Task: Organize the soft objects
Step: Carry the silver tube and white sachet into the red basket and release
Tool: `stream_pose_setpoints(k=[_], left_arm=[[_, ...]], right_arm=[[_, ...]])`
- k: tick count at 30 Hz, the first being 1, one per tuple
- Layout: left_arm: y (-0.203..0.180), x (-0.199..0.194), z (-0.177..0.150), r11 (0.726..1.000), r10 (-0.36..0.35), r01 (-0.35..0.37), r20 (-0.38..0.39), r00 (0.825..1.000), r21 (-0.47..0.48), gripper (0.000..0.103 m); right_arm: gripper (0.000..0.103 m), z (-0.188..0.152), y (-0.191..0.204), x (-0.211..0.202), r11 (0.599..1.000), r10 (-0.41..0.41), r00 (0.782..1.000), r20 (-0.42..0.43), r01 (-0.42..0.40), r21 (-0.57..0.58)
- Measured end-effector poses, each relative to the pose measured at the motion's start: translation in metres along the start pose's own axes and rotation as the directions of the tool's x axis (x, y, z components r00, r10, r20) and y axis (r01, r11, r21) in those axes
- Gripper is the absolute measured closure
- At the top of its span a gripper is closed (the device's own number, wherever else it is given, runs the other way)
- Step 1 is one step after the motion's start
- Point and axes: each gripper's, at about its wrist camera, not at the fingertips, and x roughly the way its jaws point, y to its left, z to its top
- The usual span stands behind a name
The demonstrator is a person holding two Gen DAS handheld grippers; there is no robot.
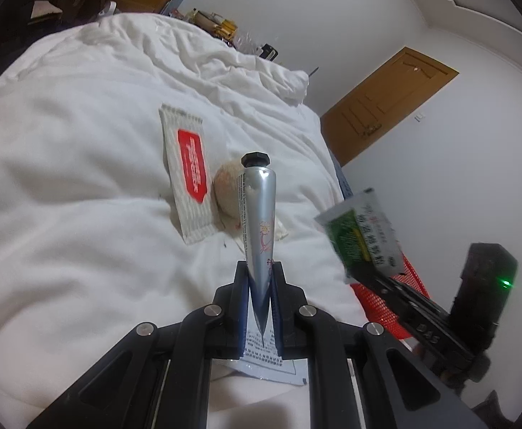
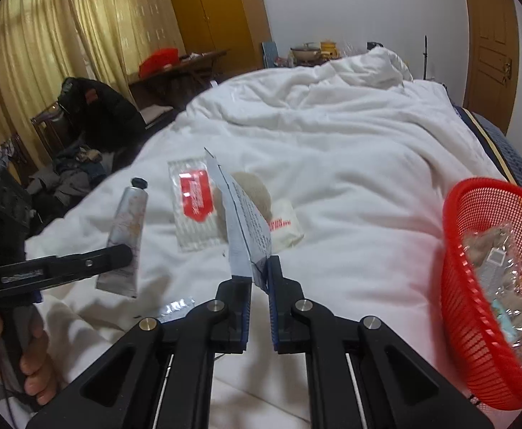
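The left tongs (image 1: pixel 259 279) pinch a silver tube (image 1: pixel 259 214) by its crimped flat end, so the tube stands up and away from the fingers with its black cap (image 1: pixel 255 159) at the far end. In the right wrist view the same tube (image 2: pixel 126 236) hangs above the white duvet (image 2: pixel 350 178), clamped in the left tongs (image 2: pixel 126 255), and a hand (image 2: pixel 28 354) grips the handle at the lower left.

The right tongs (image 2: pixel 259 271) pinch a flat sachet (image 2: pixel 244 221) by its lower edge; it shows edge-on, with small print on one face. From the left wrist view that sachet (image 1: pixel 362 234) has a green and white printed face and is held in the right tongs (image 1: pixel 364 273) off the bed's right side, in front of a red mesh basket (image 1: pixel 413 275).

On the duvet (image 1: pixel 64 178) lie a white packet with a red label (image 1: pixel 187 173), a round beige puff (image 1: pixel 227 193) touching its right edge, and a small white pack (image 2: pixel 286 227) just beyond, partly hidden by the held things. A printed leaflet (image 1: pixel 268 361) lies under the left tongs.

The basket (image 2: pixel 475 286) sits on the bed at the right, near the edge, with clear-wrapped soft items (image 2: pixel 500 268) inside. A brown door (image 1: pixel 386 107) stands behind the bed.
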Motion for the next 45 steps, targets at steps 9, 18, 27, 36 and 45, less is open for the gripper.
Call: stream_pose_setpoints(k=[9, 18, 27, 36, 45], left_arm=[[-0.017, -0.010, 0.016, 0.999, -0.023, 0.022, 0.036, 0.999, 0.038, 0.093], [-0.082, -0.003, 0.027, 0.987, -0.089, 0.095, -0.052, 0.995, 0.133, 0.093], [-0.174, 0.030, 0.029, 0.958, -0.102, 0.138, -0.151, 0.983, 0.251, 0.093], [-0.249, 0.070, 0.020, 0.935, -0.121, 0.191, -0.237, 0.964, 0.299, 0.093], [-0.304, 0.157, -0.019, 0.896, -0.009, 0.157, -0.336, 0.942, 0.416, 0.093]], right_arm=[[0.095, 0.023, -0.008, -0.063, 1.000, -0.012, 0.997, 0.070, 0.012, 0.002], [0.095, -0.001, -0.070, -0.130, 0.991, -0.111, 0.990, 0.084, 0.104, 0.090], [0.095, -0.024, -0.149, -0.168, 0.950, -0.200, 0.971, 0.131, 0.160, 0.267], [0.095, -0.030, -0.196, -0.172, 0.913, -0.230, 0.964, 0.129, 0.168, 0.371], [0.095, -0.046, -0.219, -0.143, 0.878, -0.275, 0.962, 0.004, 0.249, 0.408]])
